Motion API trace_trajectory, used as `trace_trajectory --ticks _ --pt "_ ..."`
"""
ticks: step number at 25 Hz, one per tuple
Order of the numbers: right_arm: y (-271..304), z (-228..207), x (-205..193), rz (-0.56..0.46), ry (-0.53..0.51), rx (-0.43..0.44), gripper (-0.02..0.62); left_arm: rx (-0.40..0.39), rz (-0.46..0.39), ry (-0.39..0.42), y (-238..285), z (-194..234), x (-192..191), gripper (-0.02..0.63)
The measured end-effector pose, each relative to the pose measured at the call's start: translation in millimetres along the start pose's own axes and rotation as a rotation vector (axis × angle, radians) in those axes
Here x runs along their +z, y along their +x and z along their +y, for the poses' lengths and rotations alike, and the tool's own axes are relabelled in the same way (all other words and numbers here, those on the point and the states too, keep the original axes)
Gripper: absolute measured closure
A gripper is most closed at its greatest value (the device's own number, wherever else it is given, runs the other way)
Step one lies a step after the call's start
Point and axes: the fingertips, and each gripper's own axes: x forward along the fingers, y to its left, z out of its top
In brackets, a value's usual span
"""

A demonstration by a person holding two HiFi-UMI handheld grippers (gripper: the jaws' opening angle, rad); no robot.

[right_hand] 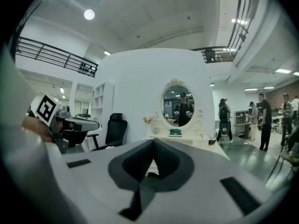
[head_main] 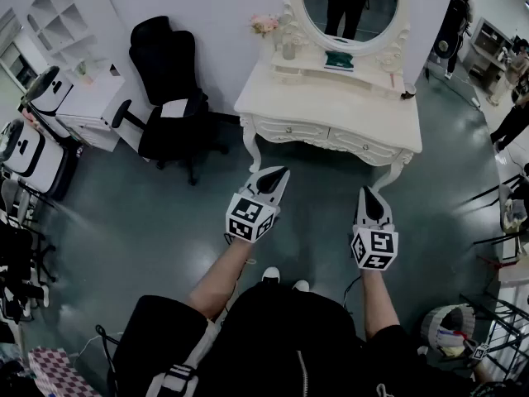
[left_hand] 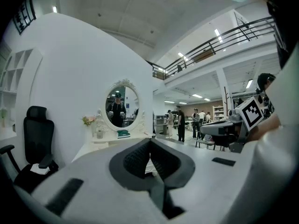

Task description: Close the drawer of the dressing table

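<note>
The white dressing table point(head_main: 331, 106) stands against the wall ahead, with an oval mirror point(head_main: 351, 7) and two drawer fronts point(head_main: 291, 129) point(head_main: 364, 145) under its top. From here I cannot tell whether a drawer is pulled out. My left gripper point(head_main: 281, 172) hangs over the floor just short of the table's left front, shut, with nothing between its jaws. My right gripper point(head_main: 366, 190) is level with it, further right and a little further from the table, also shut and holding nothing. Both gripper views look at the mirror point(left_hand: 122, 107) point(right_hand: 180, 107) past closed tips point(left_hand: 150, 141) point(right_hand: 153, 141).
A black office chair point(head_main: 169, 89) stands left of the table, and white cabinets point(head_main: 83, 106) further left. Pink flowers point(head_main: 264, 25) and a green object point(head_main: 339, 59) sit on the table's shelf. People point(head_main: 455, 23) stand at the right. A basket point(head_main: 450, 329) is at the lower right.
</note>
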Motion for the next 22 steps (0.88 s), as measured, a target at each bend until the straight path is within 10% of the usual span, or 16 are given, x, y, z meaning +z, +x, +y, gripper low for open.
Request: trace_trajectory --ticks 22 --pt "-16 -14 -24 0.019 0.037 0.044 0.594 0.024 0.025 -0.013 5 -34 -12 0.606"
